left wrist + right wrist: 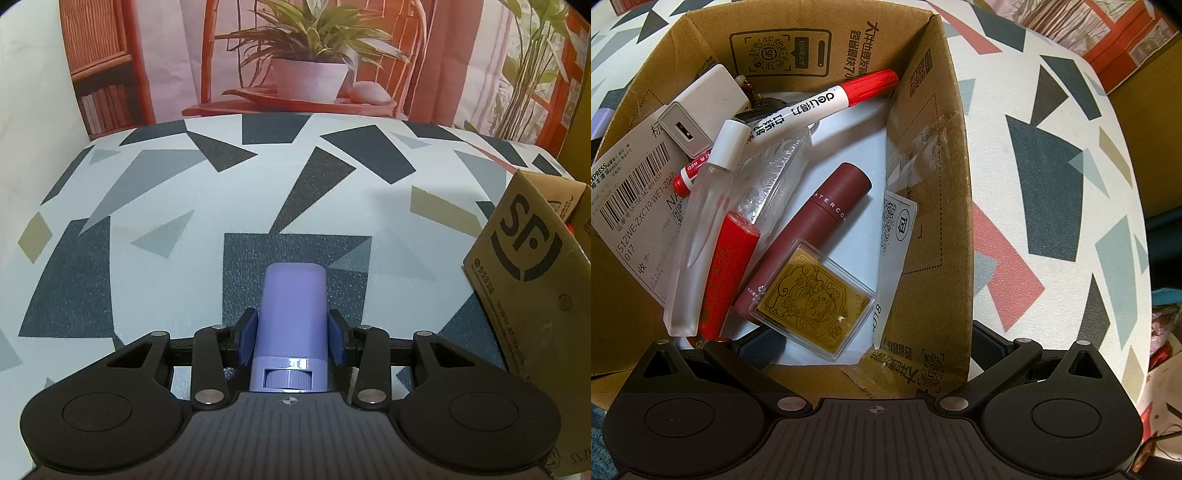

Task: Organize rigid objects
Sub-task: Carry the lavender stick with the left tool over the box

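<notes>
Because the box (pixel 925 155) is where the small rigid things are being gathered, the left gripper (pixel 291 338) has its blue pads (pixel 248 338) closed on a lilac tube (pixel 291 317), gripped low on the body near its dial end so the rounded cap points forward and clear. It hangs above the patterned tablecloth (pixel 155 192), with the box (pixel 532 273) off at the right edge of that view, so the tube has yet to reach it.

The right gripper (pixel 875 345) is spread wide, one finger inside the box and the other outside its right wall; it seems placed to steady the box rather than pick anything. Inside lie a red-capped marker (pixel 820 107) leaning into the far right corner, a white charger (pixel 701 107) by the left wall, a frosted bottle (pixel 701 221), a red stick (pixel 727 273), a maroon tube (pixel 820 221) and a gold card (pixel 812 299) in a clear case nearest the gripper. They are heaped, not sorted, so the lilac tube would probably just drop on top.
</notes>
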### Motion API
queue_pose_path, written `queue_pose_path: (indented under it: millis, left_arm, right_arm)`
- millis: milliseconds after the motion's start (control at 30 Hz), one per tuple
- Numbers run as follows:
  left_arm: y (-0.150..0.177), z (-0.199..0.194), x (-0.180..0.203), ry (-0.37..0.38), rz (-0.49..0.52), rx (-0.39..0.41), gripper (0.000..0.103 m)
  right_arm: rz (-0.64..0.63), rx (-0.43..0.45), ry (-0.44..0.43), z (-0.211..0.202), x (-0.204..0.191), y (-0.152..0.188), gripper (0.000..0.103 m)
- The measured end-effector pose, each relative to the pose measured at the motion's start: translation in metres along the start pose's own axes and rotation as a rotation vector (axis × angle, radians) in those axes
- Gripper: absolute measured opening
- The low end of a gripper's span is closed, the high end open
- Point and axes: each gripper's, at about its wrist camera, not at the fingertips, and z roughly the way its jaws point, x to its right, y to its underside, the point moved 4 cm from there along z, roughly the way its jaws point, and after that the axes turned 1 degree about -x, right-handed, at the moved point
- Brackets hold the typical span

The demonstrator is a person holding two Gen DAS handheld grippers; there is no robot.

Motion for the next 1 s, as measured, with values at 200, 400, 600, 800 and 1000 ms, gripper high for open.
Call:
queue_pose_path:
  millis: [200,400,600,800,1000]
  left_arm:
    - [0.002,-0.002,0.002,0.013,0.001,-0.005,0.042]
    - [0.004,-0.007,0.006,0.030,0.014,0.000,0.042]
    - [0.002,-0.024,0.015,0.073,0.011,0.030,0.042]
    - [-0.010,-0.057,0.034,0.161,0.039,0.119,0.042]
    - [-0.024,-0.088,0.066,0.280,0.080,0.187,0.042]
  right_arm:
    - [0.000,0.000,0.000,0.000,0.000,0.000,0.103]
    - [0.000,0.000,0.000,0.000,0.000,0.000,0.103]
    - [0.000,0.000,0.000,0.000,0.000,0.000,0.103]
    - [0.000,0.000,0.001,0.000,0.000,0.000,0.103]
    - [0.000,0.000,0.001,0.000,0.000,0.000,0.103]
